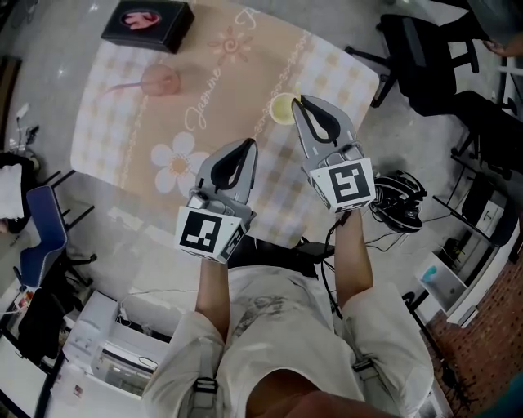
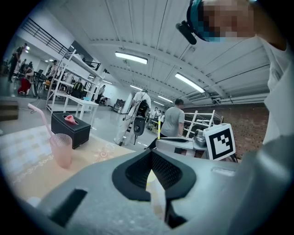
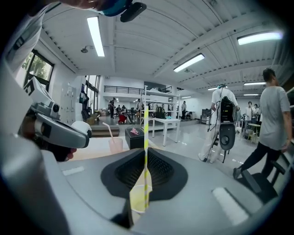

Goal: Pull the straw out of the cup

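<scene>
Right tongs (image 3: pixel 146 150) are pressed together on the thin yellow-and-white striped straw (image 3: pixel 146 124). We see it standing upright between the pads and rising at 12 o'clock above them. Its lower end shows against the mouth of the round pale yellow cup (image 3: pixel 137 198) right below; whether the tip sits inside, we cannot tell.

In the head view, that cup stands on the worktop (image 1: pixel 139 122), which is spread with a peach checked cloth printed with white flowers. The cup is just at 9 o'clock of the right tongs' tip.

Left tongs (image 2: pixel 150 153) are closed tip to tip with nothing pinched. They sit apart from the cup, at its 7 o'clock.

Well out at 10 o'clock from the yellow cup stands a pink ribbed plastic cup (image 1: pixel 161 80). Near its 12 o'clock, by the worktop's far edge, we have a black rectangular tissue box (image 1: pixel 148 23).
</scene>
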A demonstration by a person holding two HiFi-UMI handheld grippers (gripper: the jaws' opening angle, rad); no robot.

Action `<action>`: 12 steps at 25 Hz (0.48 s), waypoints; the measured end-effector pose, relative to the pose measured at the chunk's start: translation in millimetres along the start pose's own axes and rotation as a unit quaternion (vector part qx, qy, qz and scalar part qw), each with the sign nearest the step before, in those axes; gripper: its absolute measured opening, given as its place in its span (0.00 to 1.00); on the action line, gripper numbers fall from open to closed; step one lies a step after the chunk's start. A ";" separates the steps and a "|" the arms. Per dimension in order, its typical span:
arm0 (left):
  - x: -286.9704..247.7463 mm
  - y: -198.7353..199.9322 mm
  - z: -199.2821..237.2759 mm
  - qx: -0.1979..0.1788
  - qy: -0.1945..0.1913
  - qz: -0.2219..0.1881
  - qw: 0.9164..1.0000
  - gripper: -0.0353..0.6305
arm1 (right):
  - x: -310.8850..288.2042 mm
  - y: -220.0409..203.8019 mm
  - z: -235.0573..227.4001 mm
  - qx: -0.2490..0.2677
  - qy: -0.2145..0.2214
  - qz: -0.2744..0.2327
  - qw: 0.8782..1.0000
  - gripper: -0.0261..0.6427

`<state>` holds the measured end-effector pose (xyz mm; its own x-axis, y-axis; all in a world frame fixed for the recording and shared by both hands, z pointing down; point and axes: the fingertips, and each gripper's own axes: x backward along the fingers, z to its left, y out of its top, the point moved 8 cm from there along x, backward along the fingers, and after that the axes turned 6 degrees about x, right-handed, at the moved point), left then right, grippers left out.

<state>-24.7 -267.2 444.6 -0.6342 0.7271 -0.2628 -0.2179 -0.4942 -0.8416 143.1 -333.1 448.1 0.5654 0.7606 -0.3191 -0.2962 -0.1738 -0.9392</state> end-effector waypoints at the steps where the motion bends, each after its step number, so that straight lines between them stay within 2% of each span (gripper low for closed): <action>1: 2.5 1.2 -1.3 -0.001 -0.001 -0.001 1.000 0.06 | 5.2 3.2 0.7 -0.004 -0.002 -0.005 1.000 0.08; 6: 13.7 6.7 -7.8 -0.004 -0.011 -0.005 1.000 0.06 | 33.1 14.5 5.9 -0.039 -0.014 -0.027 0.999 0.08; 12: 23.3 9.7 -18.1 -0.012 -0.027 -0.006 1.000 0.06 | 68.4 13.8 16.5 -0.061 -0.024 -0.027 0.998 0.08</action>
<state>-28.2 -246.5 421.8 -0.6708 0.7058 -0.2278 -0.2078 -0.4737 -0.8558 165.0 -273.2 415.4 0.5390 0.7996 -0.2648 -0.1698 -0.2048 -0.9640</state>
